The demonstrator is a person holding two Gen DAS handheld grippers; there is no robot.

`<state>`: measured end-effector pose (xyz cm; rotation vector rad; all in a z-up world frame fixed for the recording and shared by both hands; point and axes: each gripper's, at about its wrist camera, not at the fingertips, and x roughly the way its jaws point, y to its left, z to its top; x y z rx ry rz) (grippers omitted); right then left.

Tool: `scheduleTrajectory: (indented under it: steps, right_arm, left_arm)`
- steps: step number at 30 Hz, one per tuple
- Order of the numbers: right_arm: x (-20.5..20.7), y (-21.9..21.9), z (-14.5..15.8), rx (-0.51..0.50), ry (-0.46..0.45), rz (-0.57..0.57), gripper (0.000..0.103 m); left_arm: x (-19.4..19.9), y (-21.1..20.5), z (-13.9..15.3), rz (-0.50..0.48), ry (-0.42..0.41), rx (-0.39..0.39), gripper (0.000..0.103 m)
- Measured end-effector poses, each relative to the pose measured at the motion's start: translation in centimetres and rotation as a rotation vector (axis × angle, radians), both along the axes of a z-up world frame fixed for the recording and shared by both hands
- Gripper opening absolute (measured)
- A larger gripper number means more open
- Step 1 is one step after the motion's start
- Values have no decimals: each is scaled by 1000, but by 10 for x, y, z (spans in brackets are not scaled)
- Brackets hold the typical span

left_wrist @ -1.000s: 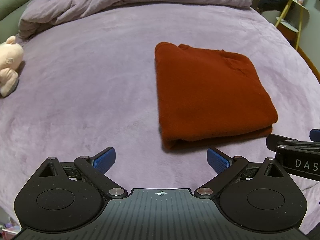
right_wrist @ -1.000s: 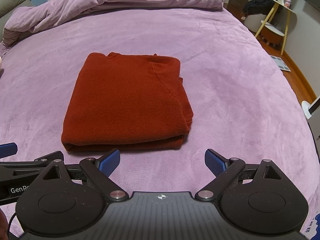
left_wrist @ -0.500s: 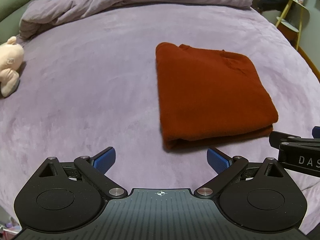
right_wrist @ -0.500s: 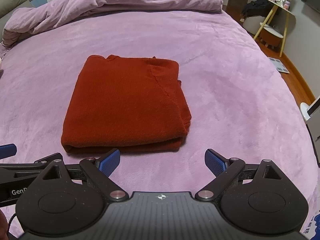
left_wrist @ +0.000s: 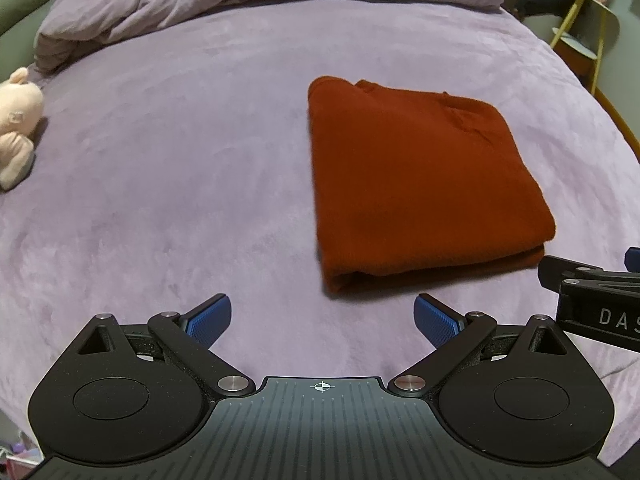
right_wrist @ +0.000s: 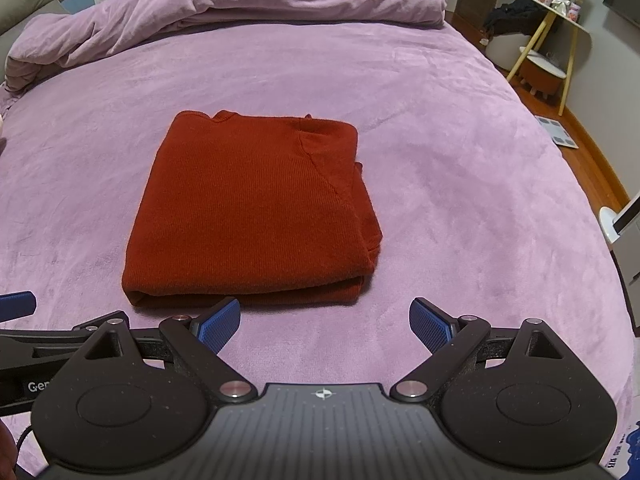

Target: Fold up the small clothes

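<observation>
A bunched lilac duvet lies across the bed at twelve o'clock. A pale plush toy rests at nine o'clock. A yellow-legged side table stands at two o'clock, with a scale on the wooden floor.

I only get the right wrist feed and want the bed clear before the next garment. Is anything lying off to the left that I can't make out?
Observer: Yes. A pale pink plush toy lies at the left edge of the purple bedspread, well apart from the folded rust-red knit sweater.
Operator: I see only one blue tip of the left tongs. Are they holding anything?
Observer: No. The left tongs are open, with nothing between them, just short of the sweater's near edge.
</observation>
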<state>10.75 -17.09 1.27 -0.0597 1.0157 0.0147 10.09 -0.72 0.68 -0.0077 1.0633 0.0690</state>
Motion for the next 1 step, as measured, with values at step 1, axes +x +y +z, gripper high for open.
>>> scheduleTrajectory:
  steps: [1]
  right_arm:
    - [0, 0, 0, 0, 0, 0, 92]
  left_arm:
    - [0, 0, 0, 1, 2, -3, 101]
